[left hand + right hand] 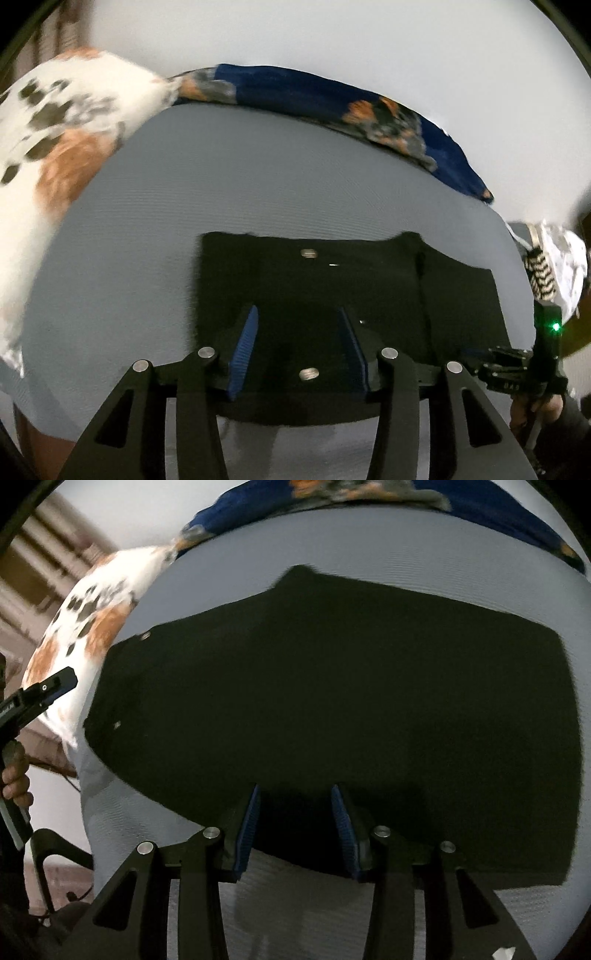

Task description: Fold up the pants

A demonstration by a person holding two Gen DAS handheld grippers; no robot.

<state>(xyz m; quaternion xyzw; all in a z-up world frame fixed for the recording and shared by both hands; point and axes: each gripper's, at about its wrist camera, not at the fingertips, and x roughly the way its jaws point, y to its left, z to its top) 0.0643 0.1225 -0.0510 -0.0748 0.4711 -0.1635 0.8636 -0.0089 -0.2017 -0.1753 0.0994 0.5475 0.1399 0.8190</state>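
left wrist view shows the black pants (332,295) lying flat, folded, on the grey bed (258,177), so both the left claw (299,345) and right claw (295,827) hover half open, holding nothing.

Both the left gripper (297,343) and the right gripper (295,821) had black slotted linkage arms, round silver pivot pins and ribbed blue finger pads (243,347).
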